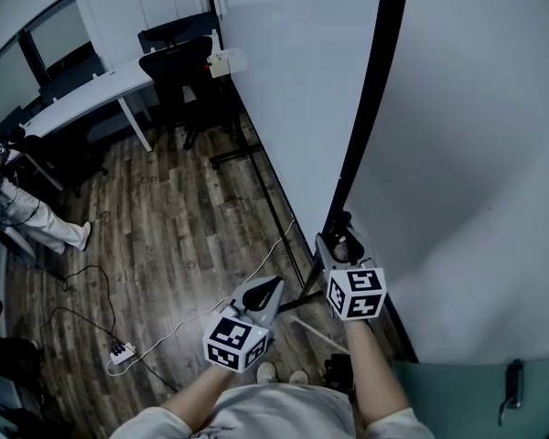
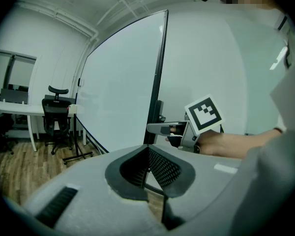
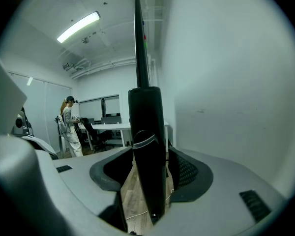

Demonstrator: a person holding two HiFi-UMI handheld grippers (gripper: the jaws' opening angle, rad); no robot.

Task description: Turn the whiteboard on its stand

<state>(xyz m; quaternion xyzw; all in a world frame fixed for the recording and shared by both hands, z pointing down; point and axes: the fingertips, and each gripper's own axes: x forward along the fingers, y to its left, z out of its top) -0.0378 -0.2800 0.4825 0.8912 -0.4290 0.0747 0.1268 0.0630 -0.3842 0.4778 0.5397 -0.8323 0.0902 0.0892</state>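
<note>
Black edging [image 1: 366, 108] runs down the near end of the whiteboard [image 1: 293, 80], which stands upright on the wooden floor [image 1: 183, 218] along its right side, close beside a white wall [image 1: 476, 154]. From the head view the board is seen almost edge-on, and its stand's thin black rail [image 1: 273, 204] lies on the floor along its foot.

The right gripper [image 1: 340, 238] is at this near end. Its fingers are spread wide with the black edging between them. Floor shows in the gap beside the post, and the pads do not press on it.

The left gripper [image 1: 273, 286] hangs lower and to the left, apart from the board. Its fingertips are drawn together with nothing between them.

Toward the floor's far left corner stand a white desk [image 1: 82, 99] and a black office chair [image 1: 178, 71]. A person [image 1: 37, 218] stands at the left edge. A power strip [image 1: 121, 353] lies near the bottom left, and its cable [image 1: 210, 305] trails across the boards toward the whiteboard.
</note>
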